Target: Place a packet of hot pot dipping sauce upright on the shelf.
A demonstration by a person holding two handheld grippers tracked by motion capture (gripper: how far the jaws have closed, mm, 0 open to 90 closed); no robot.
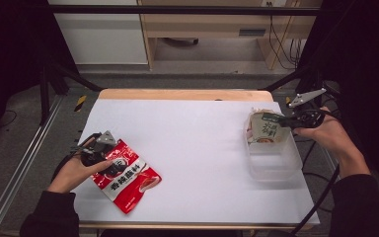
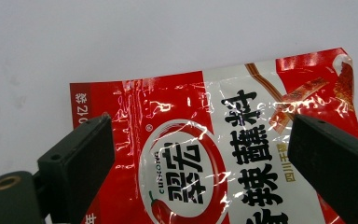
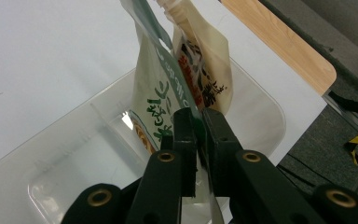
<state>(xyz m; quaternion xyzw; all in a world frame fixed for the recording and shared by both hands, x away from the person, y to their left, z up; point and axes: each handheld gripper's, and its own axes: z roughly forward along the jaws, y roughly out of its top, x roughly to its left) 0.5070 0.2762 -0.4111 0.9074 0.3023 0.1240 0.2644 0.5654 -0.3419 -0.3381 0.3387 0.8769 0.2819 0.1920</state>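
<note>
My right gripper (image 3: 198, 116) is clamped on the green-and-cream pouch's (image 3: 156, 100) thin edge, over the clear plastic tub (image 3: 51, 158). It's light, floppy, slick film, so grip the seam. Left gripper (image 2: 200, 154) is spread open over the red seasoning packet (image 2: 223, 154), which lies flat on the table.

The left hand-held gripper (image 1: 109, 157) hangs with jaws spread wide; the right hand-held gripper (image 3: 198, 122) is pinched nearly closed.

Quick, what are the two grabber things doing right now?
Left gripper: open, jaws wide over the red sauce packet, not gripping it.
Right gripper: shut on the green-and-white pouch, over the clear plastic container.
</note>
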